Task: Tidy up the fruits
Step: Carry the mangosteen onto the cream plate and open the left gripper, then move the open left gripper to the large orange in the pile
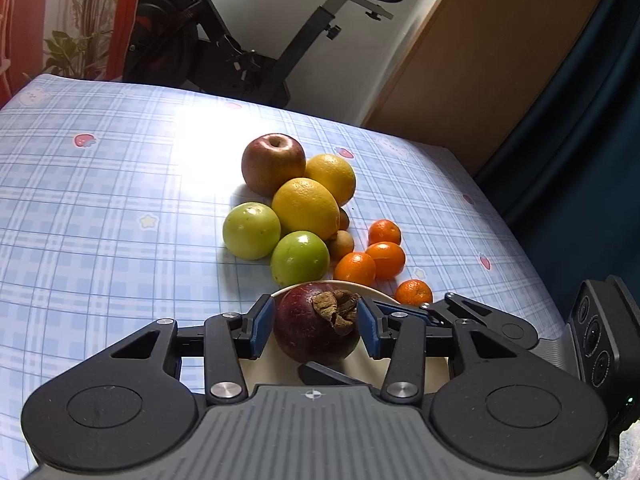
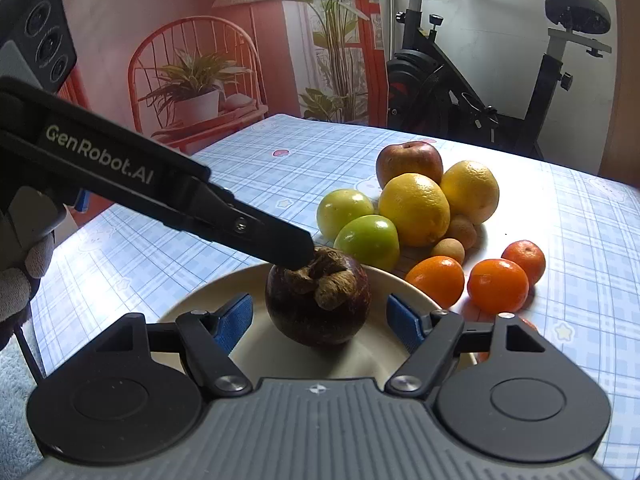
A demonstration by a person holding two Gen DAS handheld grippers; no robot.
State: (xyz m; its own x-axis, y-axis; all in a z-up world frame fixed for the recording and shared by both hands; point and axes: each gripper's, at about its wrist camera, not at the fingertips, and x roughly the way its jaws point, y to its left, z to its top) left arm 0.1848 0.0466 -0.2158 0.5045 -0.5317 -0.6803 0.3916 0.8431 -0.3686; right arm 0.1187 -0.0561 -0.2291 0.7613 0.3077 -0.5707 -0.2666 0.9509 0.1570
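Two hand-held grippers meet over a dark purple mangosteen (image 2: 318, 300) on a cream plate (image 2: 208, 300): left gripper (image 1: 316, 322) clamps it, right gripper (image 2: 320, 320) stands released; lowering gently should settle it.

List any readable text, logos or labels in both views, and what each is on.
"GenRobot.AI": white lettering on the black side of the left tongs, seen in the right wrist view.
No other text is readable. The tablecloth has only strawberry, star and bear prints, no words. The fruits and the plate carry no stickers or labels. The exercise bike shows no legible marking.
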